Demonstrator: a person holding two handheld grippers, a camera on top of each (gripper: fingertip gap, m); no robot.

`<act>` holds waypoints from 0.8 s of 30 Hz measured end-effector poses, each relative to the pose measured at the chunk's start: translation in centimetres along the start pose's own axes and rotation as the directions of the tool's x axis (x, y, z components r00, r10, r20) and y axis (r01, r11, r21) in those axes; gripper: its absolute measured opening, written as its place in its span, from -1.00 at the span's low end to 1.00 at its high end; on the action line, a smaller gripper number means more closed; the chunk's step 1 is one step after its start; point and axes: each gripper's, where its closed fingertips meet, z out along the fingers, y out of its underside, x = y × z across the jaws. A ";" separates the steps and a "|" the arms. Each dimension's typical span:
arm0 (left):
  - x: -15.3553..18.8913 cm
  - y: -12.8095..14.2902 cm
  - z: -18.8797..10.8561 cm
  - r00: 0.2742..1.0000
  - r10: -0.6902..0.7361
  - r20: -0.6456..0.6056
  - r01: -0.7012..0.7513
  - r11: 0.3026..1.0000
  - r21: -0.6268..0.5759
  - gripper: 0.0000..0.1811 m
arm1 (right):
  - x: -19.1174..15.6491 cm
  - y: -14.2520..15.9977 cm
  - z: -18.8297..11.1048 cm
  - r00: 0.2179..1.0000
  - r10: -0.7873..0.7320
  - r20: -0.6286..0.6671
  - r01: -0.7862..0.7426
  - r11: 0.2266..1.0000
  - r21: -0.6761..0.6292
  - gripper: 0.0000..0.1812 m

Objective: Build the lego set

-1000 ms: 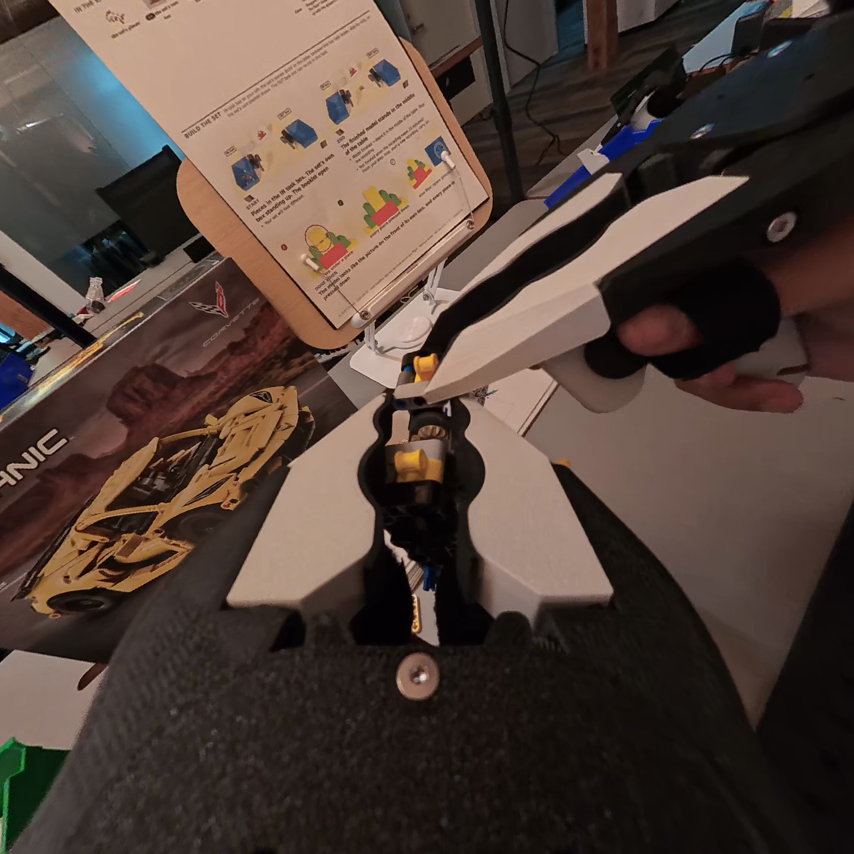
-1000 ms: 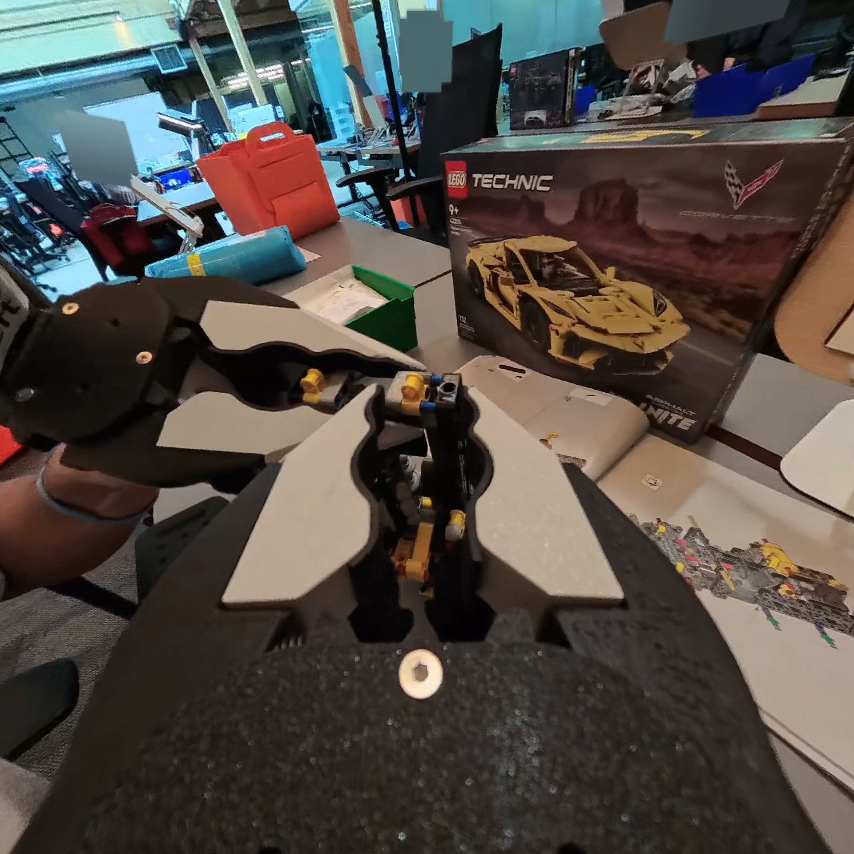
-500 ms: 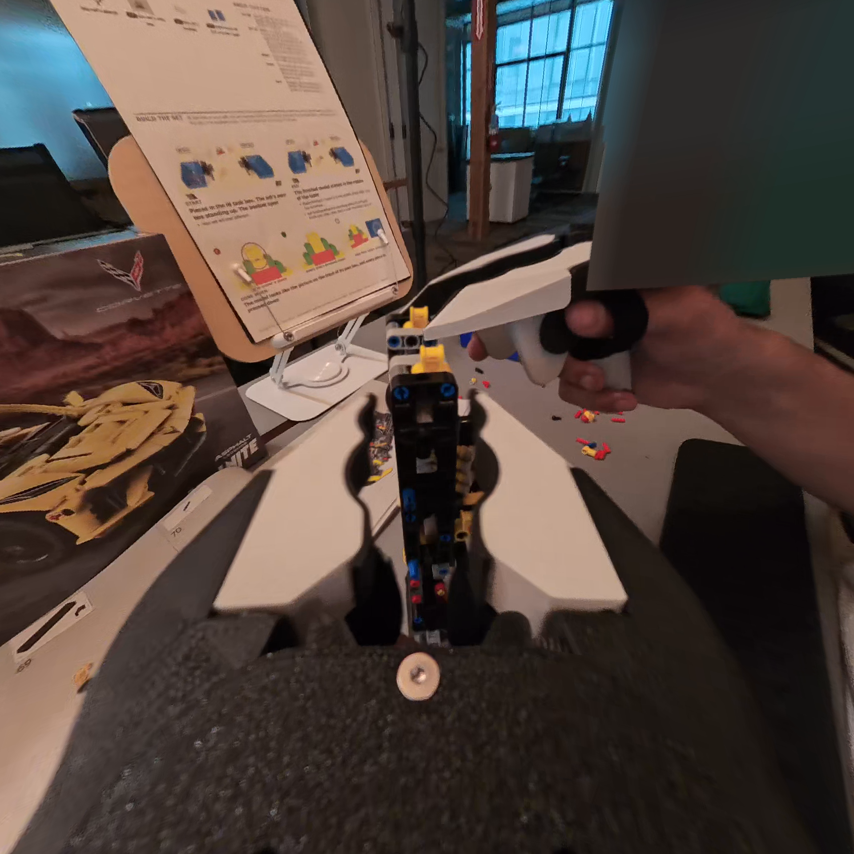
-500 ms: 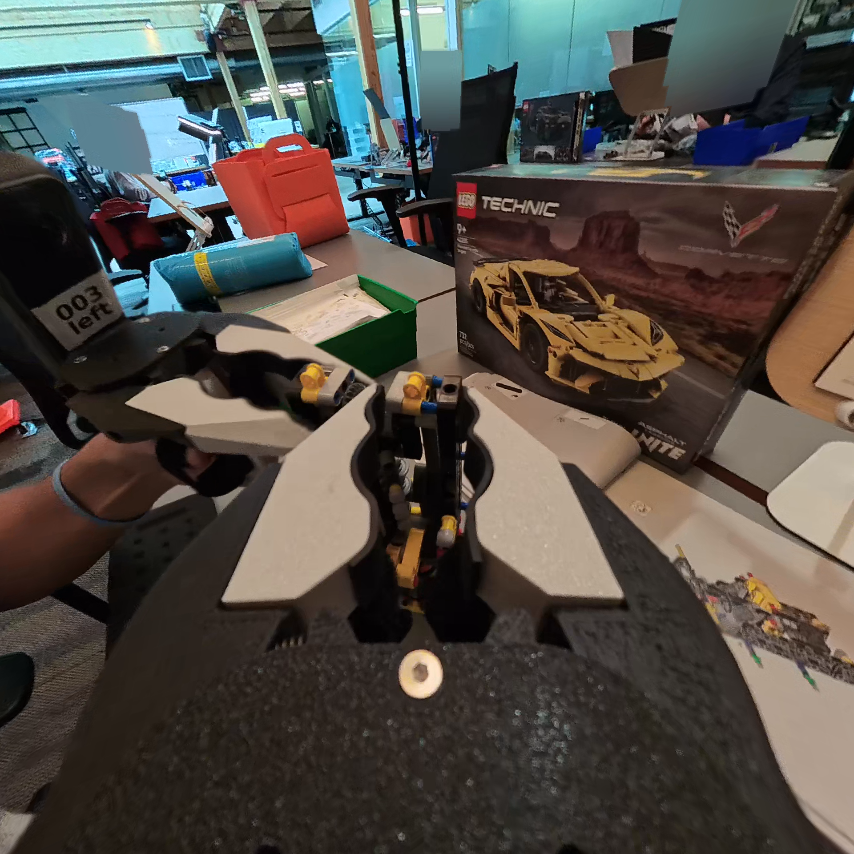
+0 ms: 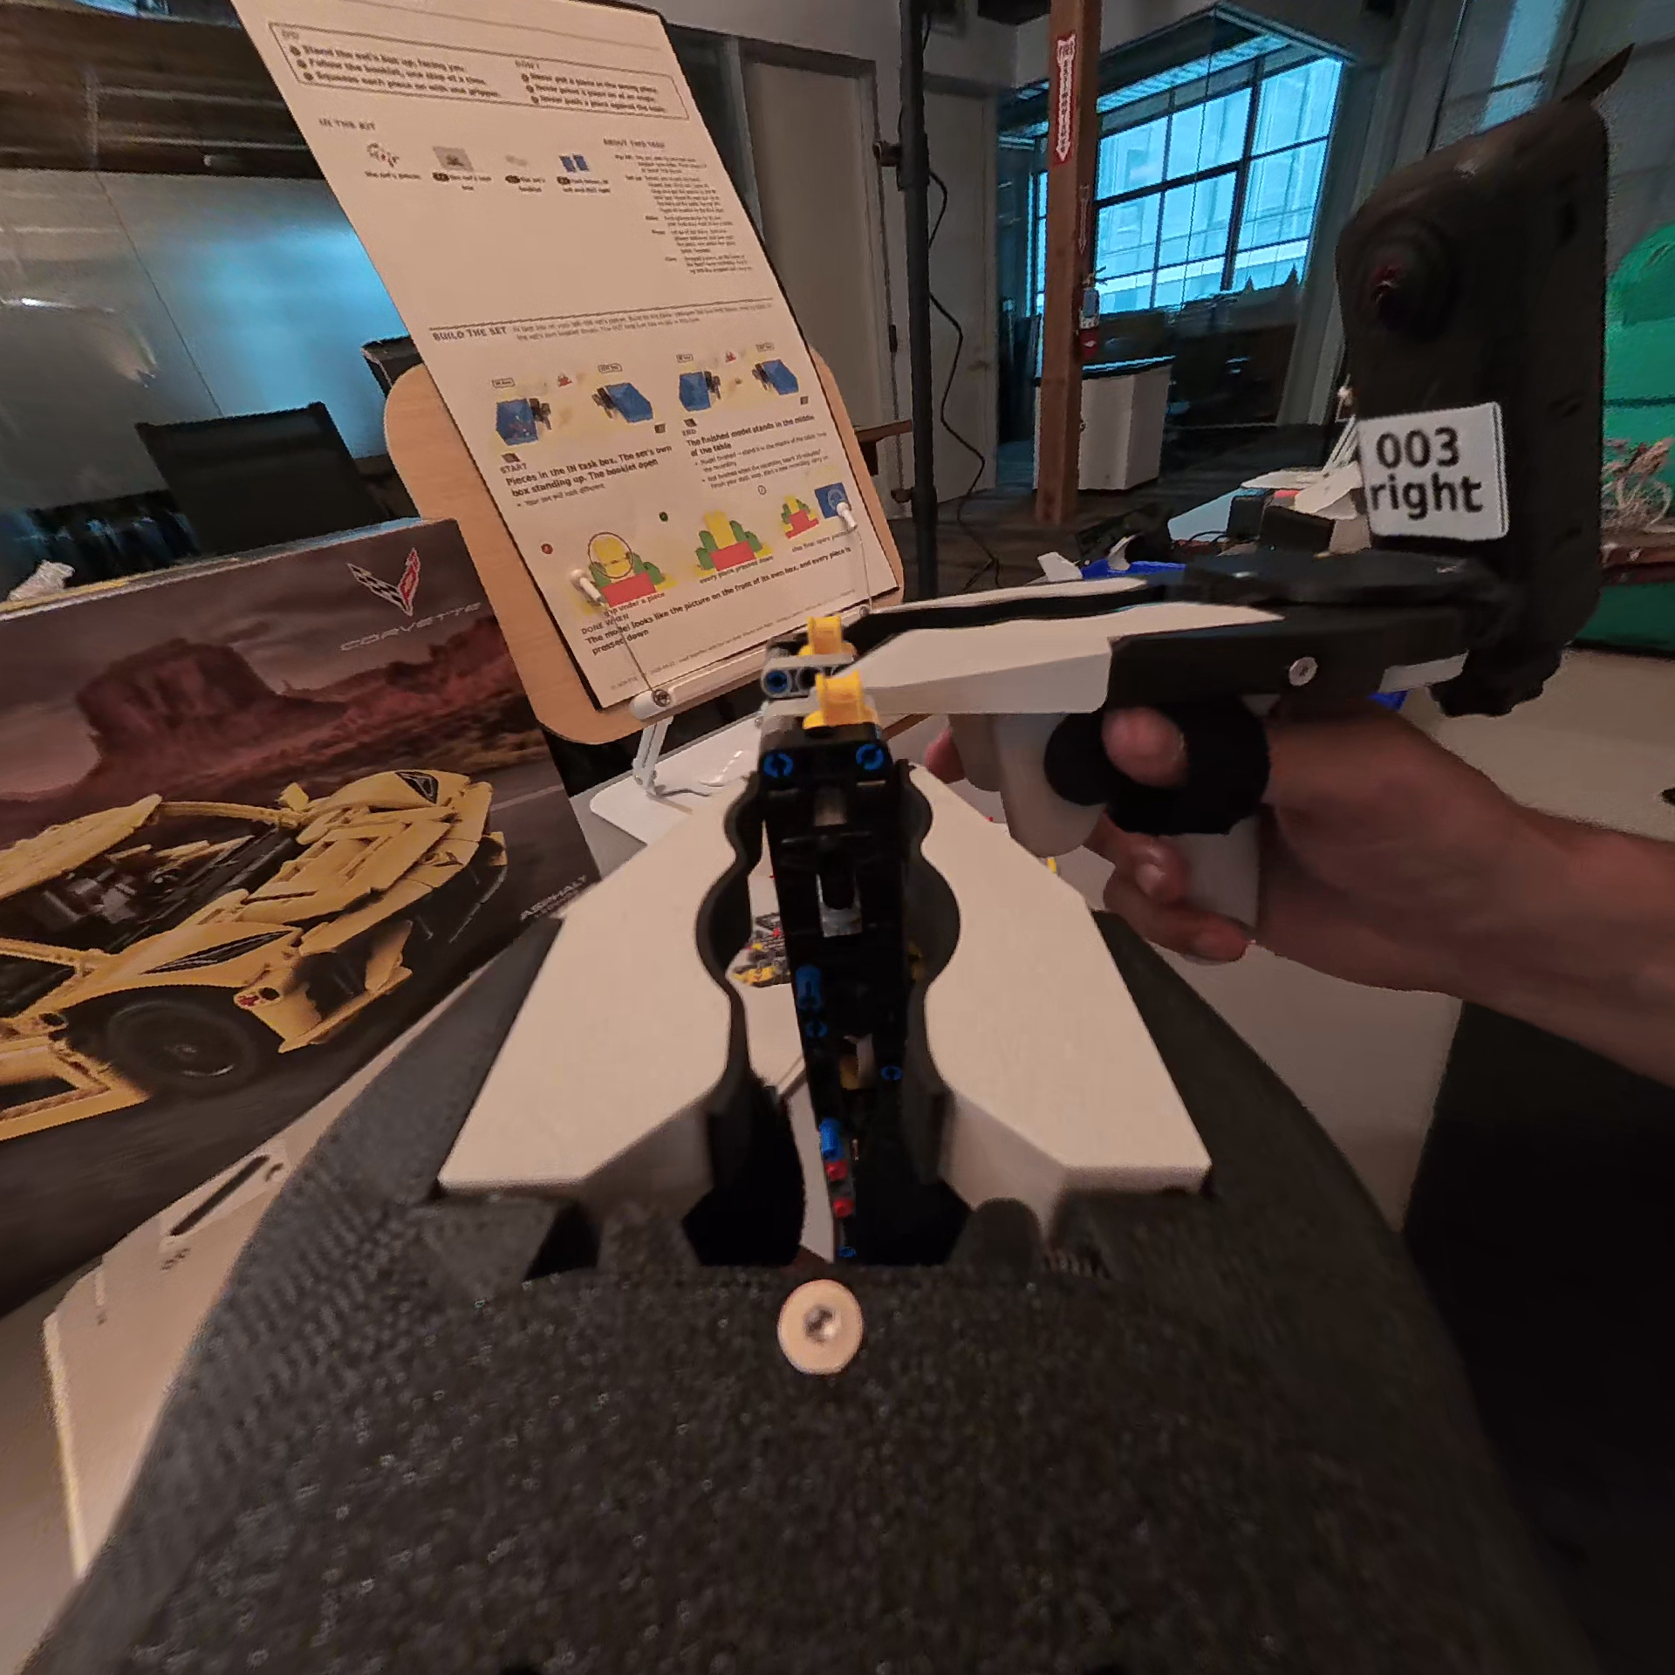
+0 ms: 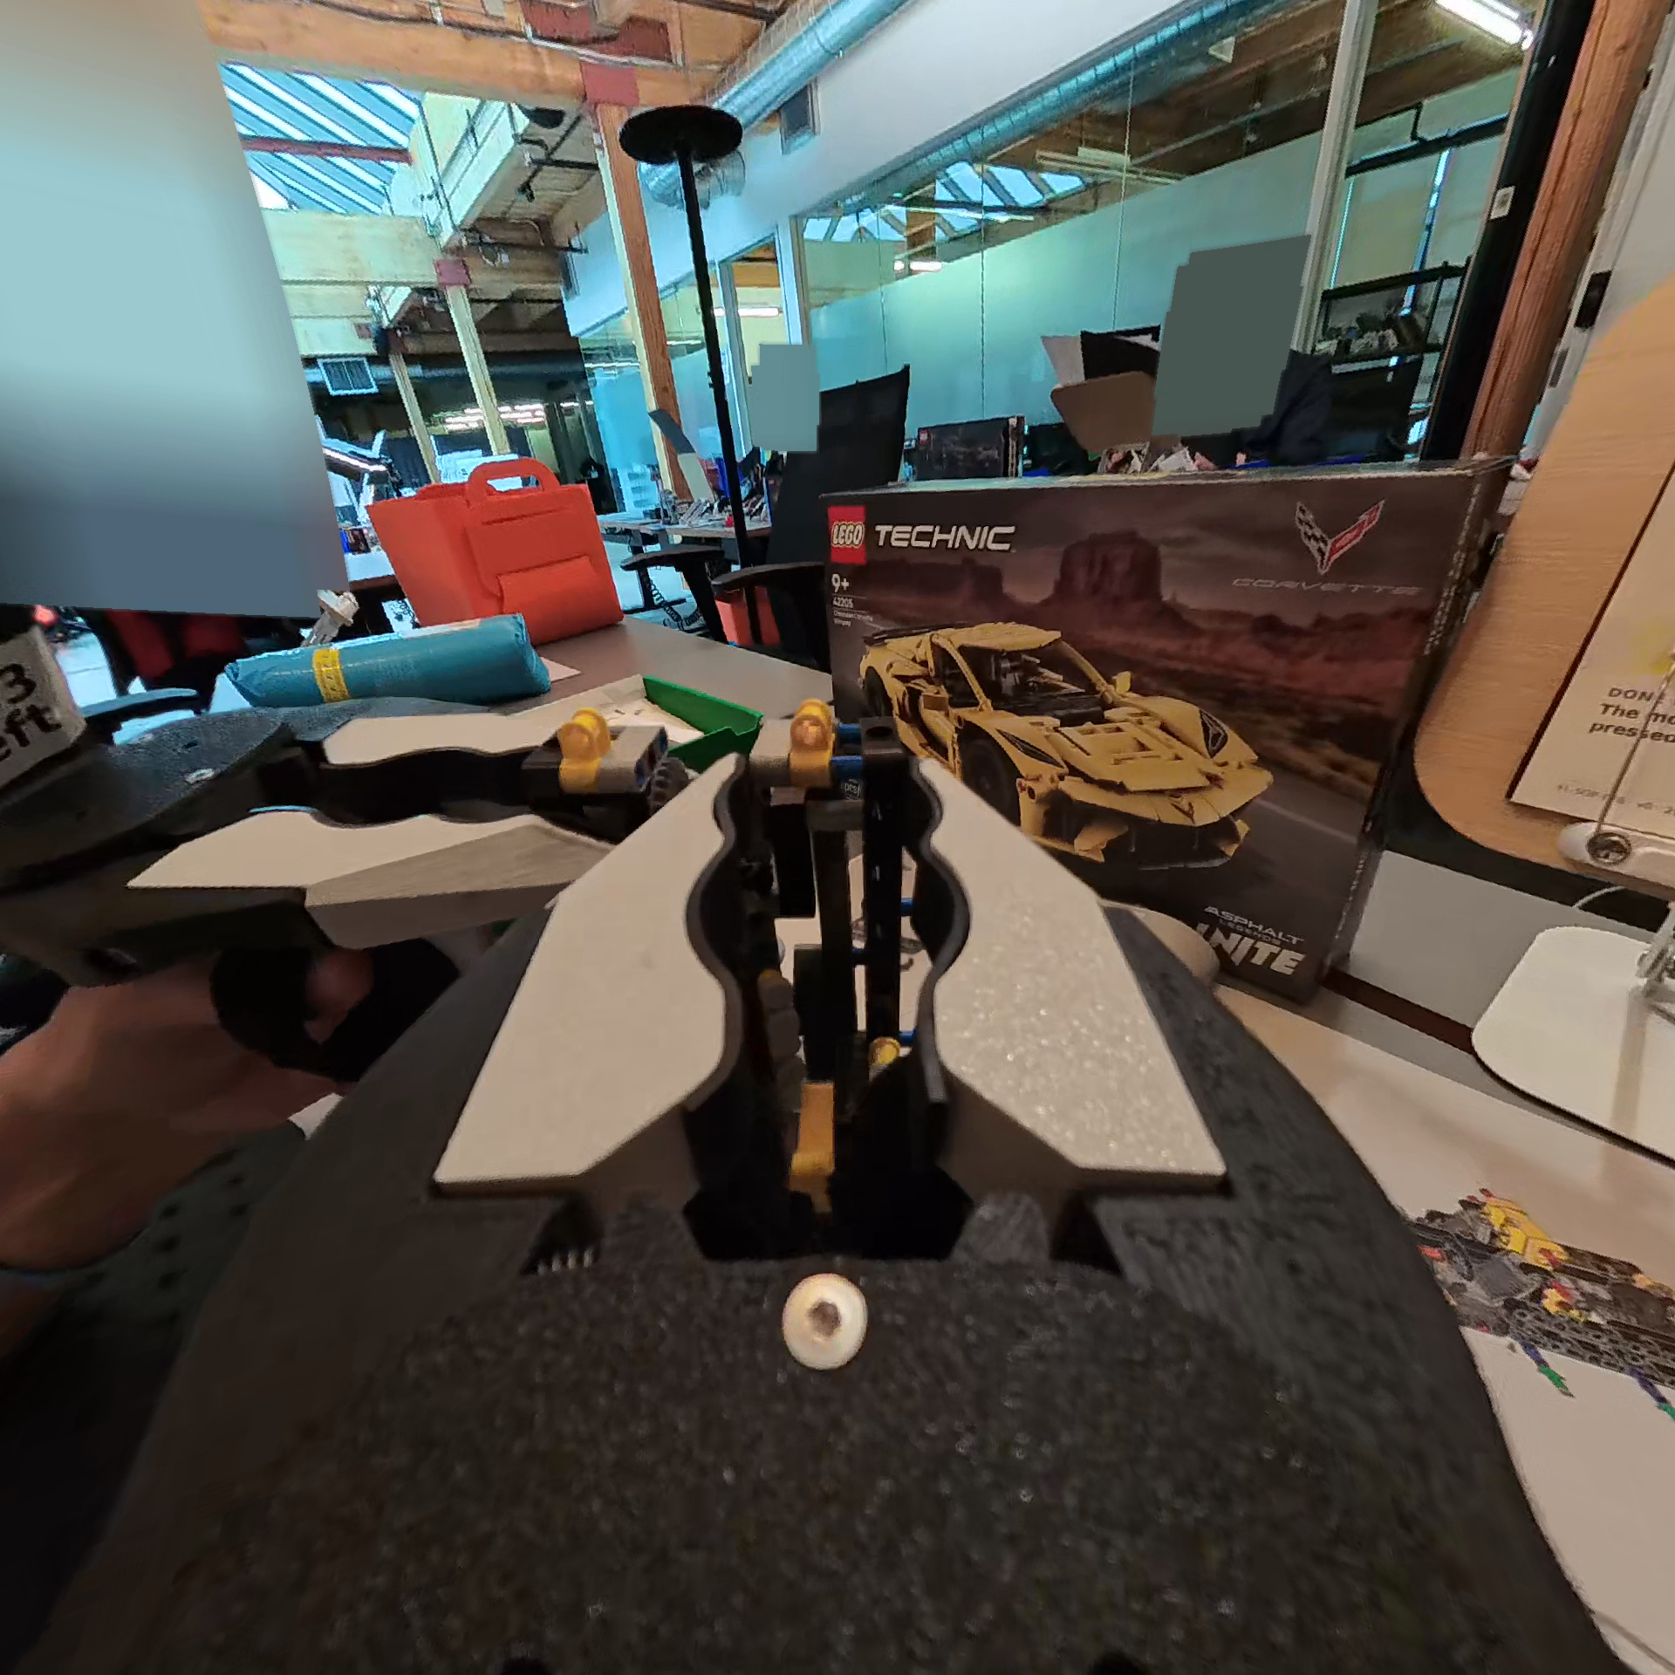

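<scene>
My left gripper [image 5: 829,816] is shut on a black Technic sub-assembly [image 5: 834,906] with blue pins and a yellow connector on top. My right gripper [image 6: 825,779] is shut on a second black sub-assembly [image 6: 875,906] with a grey beam and a yellow connector [image 6: 809,736] at its top. Both are held in the air, tip to tip. In the left wrist view the right gripper [image 5: 852,662] comes in from the right, its grey and yellow end just above my assembly. In the right wrist view the left gripper [image 6: 634,789] comes in from the left. I cannot tell whether the two assemblies touch.
The set's box [image 6: 1133,725] stands behind the hands; it also shows in the left wrist view [image 5: 227,861]. An instruction sheet on a wooden stand [image 5: 562,363] is at the back. The open booklet [image 6: 1541,1269] lies on the table. A green bin [image 6: 702,716] is far left. The grippers are tip to tip, or close to it.
Both grippers have risen and levelled out, so both views now look across the room instead of down at the table. They stay tip to tip and keep hold of their assemblies.
</scene>
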 end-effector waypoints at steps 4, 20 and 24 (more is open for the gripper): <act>0.1 0.0 -0.1 1.000 0.001 -0.004 -0.001 1.000 0.003 -0.68 | -0.1 -0.1 0.2 1.000 -0.001 0.002 0.001 1.000 -0.007 -0.64; -0.4 0.0 0.1 0.997 0.027 -0.070 -0.024 0.998 0.051 -0.68 | 0.1 0.1 0.6 1.000 0.002 -0.002 -0.002 0.999 -0.047 -0.65; -0.5 -0.1 -0.1 0.965 -0.033 -0.261 0.056 0.995 0.080 -0.68 | -0.3 -0.2 -0.5 0.979 -0.109 0.171 0.128 0.986 -0.107 -0.60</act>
